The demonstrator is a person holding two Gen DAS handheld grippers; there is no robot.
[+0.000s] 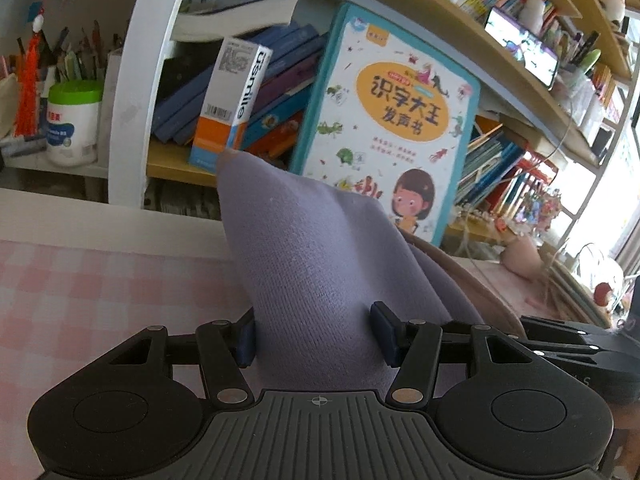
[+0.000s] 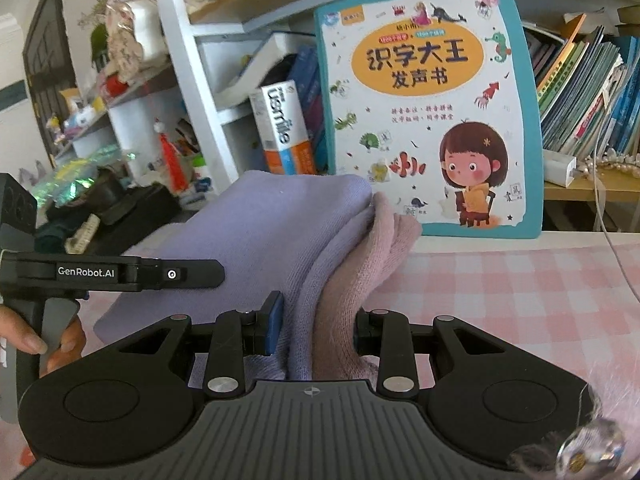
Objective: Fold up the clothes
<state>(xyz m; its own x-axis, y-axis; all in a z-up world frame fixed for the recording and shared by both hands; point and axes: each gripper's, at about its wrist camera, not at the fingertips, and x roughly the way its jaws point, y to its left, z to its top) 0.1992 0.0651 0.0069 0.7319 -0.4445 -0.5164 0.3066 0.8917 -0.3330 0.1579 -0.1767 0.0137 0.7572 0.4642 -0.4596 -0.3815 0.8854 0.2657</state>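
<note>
Lilac garment (image 1: 320,264) hides both tongs' (image 2: 316,330) tips; grip unclear

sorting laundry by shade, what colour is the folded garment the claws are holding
Lavender garment with a pinkish layer underneath, clearest in the right wrist view.

A big picture book (image 2: 428,108) with a teal border and a cartoon girl on its cover stands upright against the bookshelf (image 1: 132,80). Just left of it leans a white and orange usmile box (image 1: 230,104), with dark blue books (image 1: 280,76) slanted behind. Further left sit a green-lidded white tub (image 1: 73,124) and a hanging red tassel (image 1: 28,80). A pink checked cloth (image 2: 520,288) covers the counter.
</note>
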